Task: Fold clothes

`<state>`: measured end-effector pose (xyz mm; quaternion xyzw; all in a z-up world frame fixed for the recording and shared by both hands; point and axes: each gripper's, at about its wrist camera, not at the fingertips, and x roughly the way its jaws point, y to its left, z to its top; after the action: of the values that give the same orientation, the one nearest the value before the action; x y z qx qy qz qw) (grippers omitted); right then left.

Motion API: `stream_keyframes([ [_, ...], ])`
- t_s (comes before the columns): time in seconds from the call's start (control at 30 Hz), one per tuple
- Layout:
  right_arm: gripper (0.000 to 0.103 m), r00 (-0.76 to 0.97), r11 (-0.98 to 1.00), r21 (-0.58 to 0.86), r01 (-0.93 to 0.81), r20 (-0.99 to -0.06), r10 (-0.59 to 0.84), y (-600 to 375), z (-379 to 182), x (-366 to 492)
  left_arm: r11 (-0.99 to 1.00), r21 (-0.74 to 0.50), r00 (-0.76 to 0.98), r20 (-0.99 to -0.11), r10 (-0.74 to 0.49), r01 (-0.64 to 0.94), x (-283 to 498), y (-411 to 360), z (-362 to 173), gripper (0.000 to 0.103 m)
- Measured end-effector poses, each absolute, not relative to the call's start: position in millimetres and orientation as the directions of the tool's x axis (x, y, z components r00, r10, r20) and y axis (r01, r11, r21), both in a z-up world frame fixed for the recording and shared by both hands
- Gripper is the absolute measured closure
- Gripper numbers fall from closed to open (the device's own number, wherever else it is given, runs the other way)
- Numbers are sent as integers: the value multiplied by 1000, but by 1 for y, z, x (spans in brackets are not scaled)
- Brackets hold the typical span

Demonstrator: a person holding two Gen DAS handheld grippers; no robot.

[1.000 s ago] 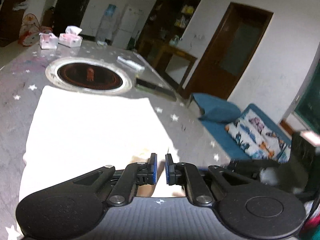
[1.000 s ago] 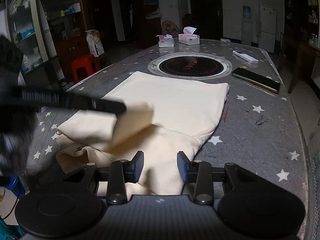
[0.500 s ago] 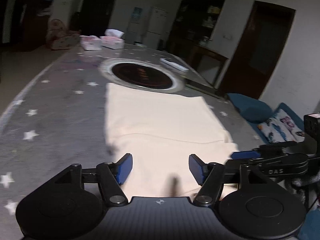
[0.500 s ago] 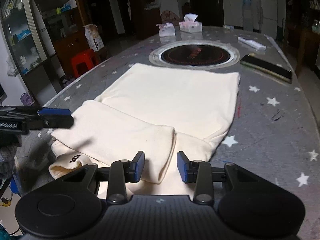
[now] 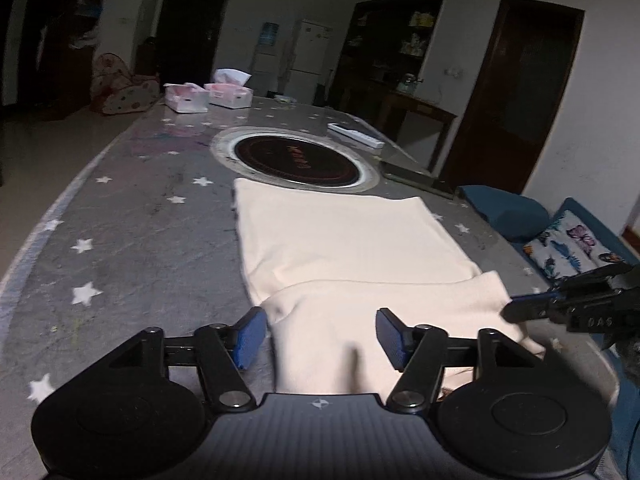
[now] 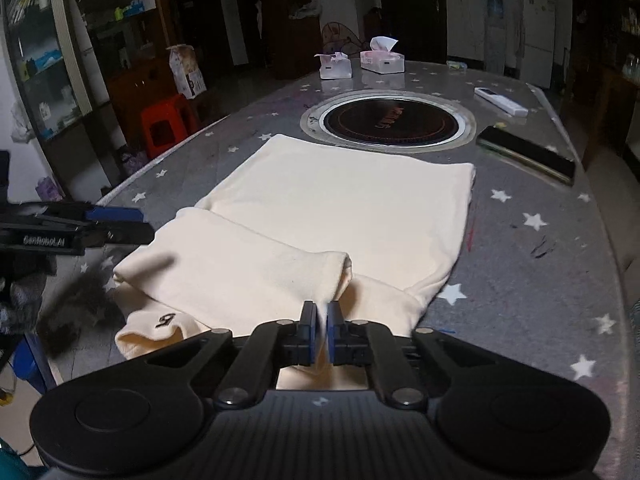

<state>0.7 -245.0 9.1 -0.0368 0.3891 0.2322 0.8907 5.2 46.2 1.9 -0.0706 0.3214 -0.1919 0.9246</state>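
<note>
Cream sweatshirt (image 6: 344, 216) lies flat on the star-patterned table (image 6: 532, 280), sleeve folded across the near end. Soft, light, limp; probably best pinched at hems or fold edges. Right gripper (image 6: 319, 334) low, fingers closed on the near cloth edge. Left gripper (image 5: 320, 336) hovers level, fingers spread wide, empty.

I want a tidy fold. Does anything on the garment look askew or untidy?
Yes. On the cream garment, the folded sleeve lies slanted, and a lower layer with a black mark sticks out beneath it at the near left corner.
</note>
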Motion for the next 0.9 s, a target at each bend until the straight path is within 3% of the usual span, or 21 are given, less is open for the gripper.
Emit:
stream_keyframes([
  [0.13,97,561,894,106,-435,-745,361,-242,-3,5,898,-264,683,-584,-439,351,17,35,-2,49],
  [0.3,95,604,899,75,-432,-716,351,-243,6,4,896,-291,669,-596,-445,336,30,33,-8,49],
  [0.5,95,615,883,78,-463,-689,384,-235,10,15,911,-265,665,-623,-412,316,34,38,-16,49],
  [0.7,95,576,877,78,-473,-726,375,-230,-14,26,931,-252,684,-631,-366,266,35,51,-11,51],
  [0.77,95,580,878,85,-471,-720,381,-232,-12,26,925,-244,693,-612,-381,292,36,45,-6,60],
  [0.9,95,604,883,90,-461,-697,387,-234,-5,29,910,-222,686,-601,-410,349,40,27,-5,66],
])
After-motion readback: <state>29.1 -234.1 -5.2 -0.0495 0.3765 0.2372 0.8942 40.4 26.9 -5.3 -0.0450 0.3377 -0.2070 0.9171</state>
